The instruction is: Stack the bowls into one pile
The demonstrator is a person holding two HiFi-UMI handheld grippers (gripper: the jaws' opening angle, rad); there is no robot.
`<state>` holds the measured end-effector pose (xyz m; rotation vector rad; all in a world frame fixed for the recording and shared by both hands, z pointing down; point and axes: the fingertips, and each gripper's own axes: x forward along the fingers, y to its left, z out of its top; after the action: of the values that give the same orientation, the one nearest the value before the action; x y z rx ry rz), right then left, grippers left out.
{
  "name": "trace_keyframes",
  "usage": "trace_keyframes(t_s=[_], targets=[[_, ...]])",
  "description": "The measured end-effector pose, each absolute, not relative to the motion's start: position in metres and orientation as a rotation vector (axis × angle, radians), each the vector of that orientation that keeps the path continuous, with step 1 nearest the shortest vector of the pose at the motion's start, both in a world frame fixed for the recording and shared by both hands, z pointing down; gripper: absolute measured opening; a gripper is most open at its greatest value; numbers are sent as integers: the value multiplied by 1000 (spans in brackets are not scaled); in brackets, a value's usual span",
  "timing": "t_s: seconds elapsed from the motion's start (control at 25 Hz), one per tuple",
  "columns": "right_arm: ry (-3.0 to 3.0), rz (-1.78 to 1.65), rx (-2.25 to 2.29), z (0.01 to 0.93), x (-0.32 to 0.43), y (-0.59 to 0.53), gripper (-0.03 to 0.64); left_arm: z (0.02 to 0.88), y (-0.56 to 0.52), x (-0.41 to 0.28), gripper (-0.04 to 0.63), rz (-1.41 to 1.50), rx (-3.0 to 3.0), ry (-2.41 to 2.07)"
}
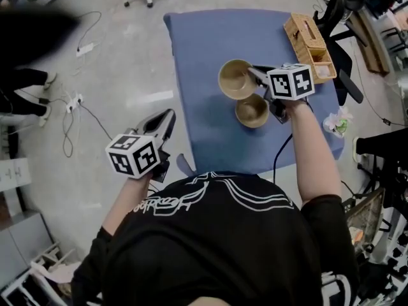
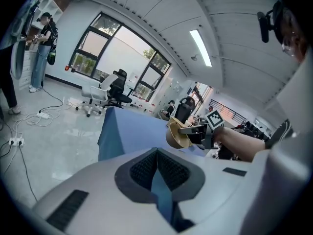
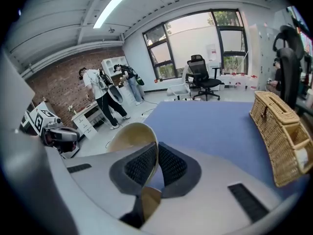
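Observation:
Two tan bowls are in the head view. One bowl [image 1: 236, 79] hangs tilted above the blue table [image 1: 197, 56], and my right gripper [image 1: 256, 75] is shut on its rim. In the right gripper view the rim of that bowl [image 3: 129, 136] is pinched between the pads of the right gripper [image 3: 157, 150]. The other bowl [image 1: 252, 111] rests upright on the table just below and nearer to me. My left gripper [image 1: 167, 120] is off the table's left side, shut and holding nothing. The left gripper view shows the left gripper [image 2: 156, 153], with the lifted bowl [image 2: 175, 137] far ahead.
A wicker basket [image 1: 309, 46] stands on the table's far right corner, right of the bowls [image 3: 279, 131]. Cables and a power strip [image 1: 75, 101] lie on the floor at the left. Office chairs [image 3: 203, 77] and standing people [image 3: 100, 94] are beyond the table.

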<state>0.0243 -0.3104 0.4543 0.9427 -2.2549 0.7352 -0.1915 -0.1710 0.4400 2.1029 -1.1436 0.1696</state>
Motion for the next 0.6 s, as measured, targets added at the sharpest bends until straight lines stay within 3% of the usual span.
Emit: trace_keyframes(t_s=[0.6], targets=[[-2251, 816, 1095, 453, 86, -274, 41, 450, -173, -145, 23, 237, 2157, -1011]])
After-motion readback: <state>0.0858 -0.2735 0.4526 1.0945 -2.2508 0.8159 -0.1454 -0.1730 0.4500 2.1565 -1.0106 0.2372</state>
